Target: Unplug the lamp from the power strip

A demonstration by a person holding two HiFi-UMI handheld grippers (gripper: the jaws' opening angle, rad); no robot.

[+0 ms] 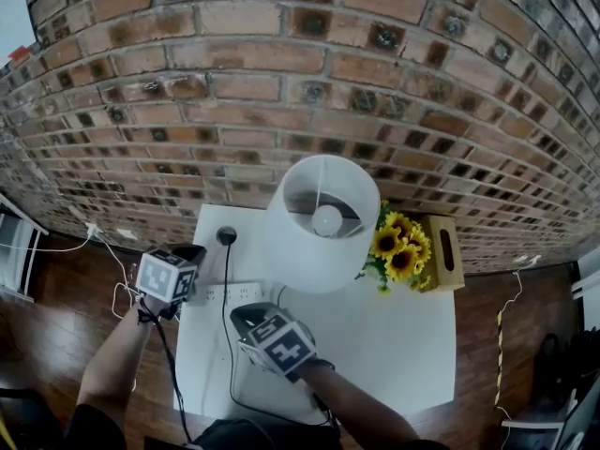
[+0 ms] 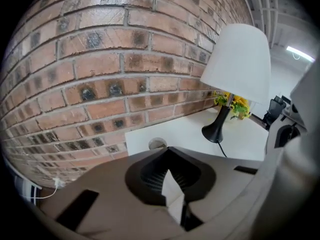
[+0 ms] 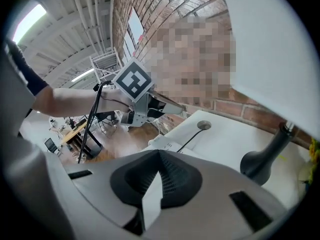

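The lamp's white shade (image 1: 319,223) (image 2: 240,64) stands at the back of the white table (image 1: 394,345), on a black base (image 2: 216,132) (image 3: 262,159). A black cord (image 1: 225,345) (image 3: 192,139) runs from a round cable hole (image 1: 226,236) (image 2: 157,143) past the white power strip (image 1: 234,293) (image 3: 165,143). My left gripper (image 1: 194,251) (image 2: 172,184) (image 3: 167,105) hovers over the table's left edge beside the strip, jaws shut with nothing showing between them. Just in front of the strip my right gripper (image 1: 246,315) (image 3: 152,189) is shut too. The sockets and any plug are hidden.
A brick wall (image 1: 281,82) runs close behind the table. Sunflowers (image 1: 398,247) and a wooden box (image 1: 441,251) sit at the back right. White cables (image 1: 112,256) trail over the wooden floor on the left. A thin black cable (image 1: 169,364) hangs by the left arm.
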